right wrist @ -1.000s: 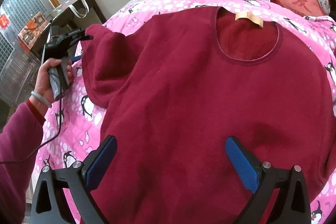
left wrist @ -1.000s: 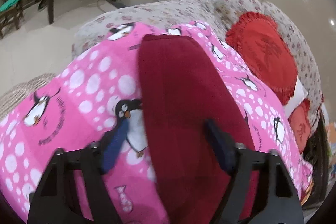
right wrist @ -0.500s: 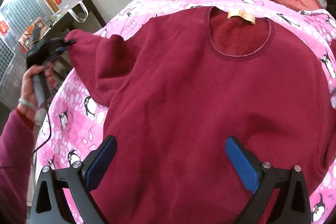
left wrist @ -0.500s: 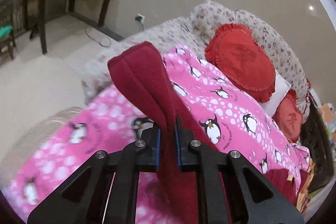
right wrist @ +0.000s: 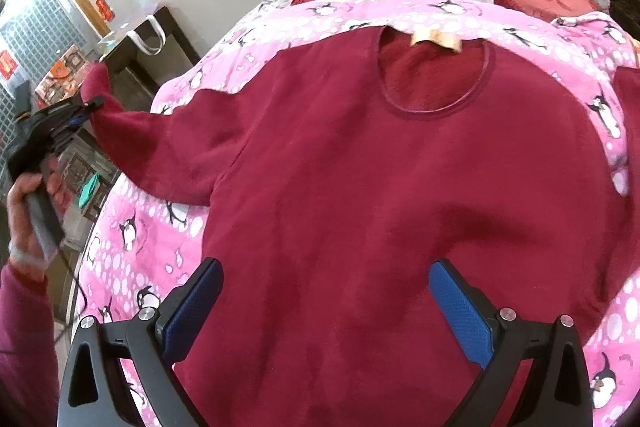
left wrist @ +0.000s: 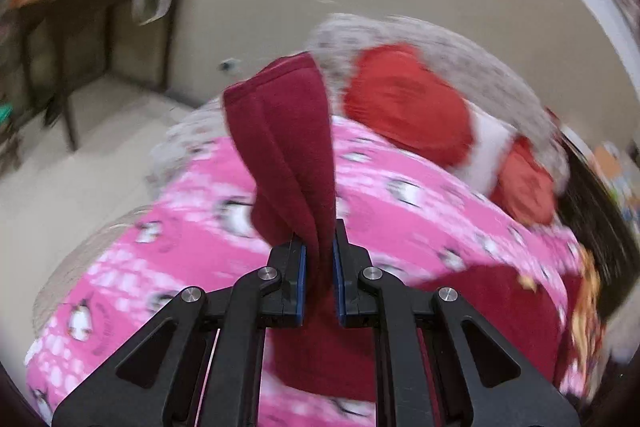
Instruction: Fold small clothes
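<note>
Compared with a second ago, when it sat wide open over the sleeve, the left gripper [left wrist: 319,259] is now clamped on the cuff end of the dark red fleece sweater [right wrist: 360,187] and has pulled that sleeve [right wrist: 160,139] up and out past the bed's left edge. Sleeve fabric sticks up between its blue pads [left wrist: 301,279]. Sweater body lies flat, neck hole up, on the pink penguin-print blanket [right wrist: 144,247], same as before. Right gripper [right wrist: 326,311] hovers over the lower half of the sweater, jaws spread wide, holding nothing.
</note>
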A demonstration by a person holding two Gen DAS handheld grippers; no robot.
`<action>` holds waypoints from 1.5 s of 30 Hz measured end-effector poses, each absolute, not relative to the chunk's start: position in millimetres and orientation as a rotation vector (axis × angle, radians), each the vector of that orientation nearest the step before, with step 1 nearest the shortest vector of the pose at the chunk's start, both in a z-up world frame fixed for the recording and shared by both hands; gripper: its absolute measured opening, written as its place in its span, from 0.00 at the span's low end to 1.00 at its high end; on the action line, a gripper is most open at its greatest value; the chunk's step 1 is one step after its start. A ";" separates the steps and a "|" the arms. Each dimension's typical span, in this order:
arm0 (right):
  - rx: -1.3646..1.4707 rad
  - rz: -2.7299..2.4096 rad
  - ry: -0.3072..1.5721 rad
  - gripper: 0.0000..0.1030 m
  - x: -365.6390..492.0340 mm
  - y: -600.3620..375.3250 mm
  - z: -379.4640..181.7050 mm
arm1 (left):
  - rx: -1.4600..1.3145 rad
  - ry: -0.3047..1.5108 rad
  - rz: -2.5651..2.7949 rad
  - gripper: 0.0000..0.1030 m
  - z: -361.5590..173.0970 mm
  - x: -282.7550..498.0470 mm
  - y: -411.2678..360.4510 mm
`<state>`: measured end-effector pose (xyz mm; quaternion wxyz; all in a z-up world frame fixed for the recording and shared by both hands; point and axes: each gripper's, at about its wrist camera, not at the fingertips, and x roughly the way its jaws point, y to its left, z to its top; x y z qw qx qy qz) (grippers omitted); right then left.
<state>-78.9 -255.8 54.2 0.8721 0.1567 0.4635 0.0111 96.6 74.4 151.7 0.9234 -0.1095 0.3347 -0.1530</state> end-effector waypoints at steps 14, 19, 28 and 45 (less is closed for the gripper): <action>0.441 -0.186 0.915 1.00 -111.5 -339.6 65.8 | -0.062 0.894 -0.695 0.13 62.7 31.7 -154.2; 0.530 -0.213 0.920 1.00 -111.1 -362.2 61.3 | 0.043 0.938 -0.729 0.40 47.2 13.5 -174.9; 0.454 -0.144 0.879 1.00 -83.0 -351.7 68.9 | 0.030 0.767 -0.599 0.59 108.4 -9.4 -90.0; 0.231 -0.057 0.802 0.05 -37.5 -328.1 82.3 | -0.118 0.886 -0.356 0.59 78.4 33.3 -18.1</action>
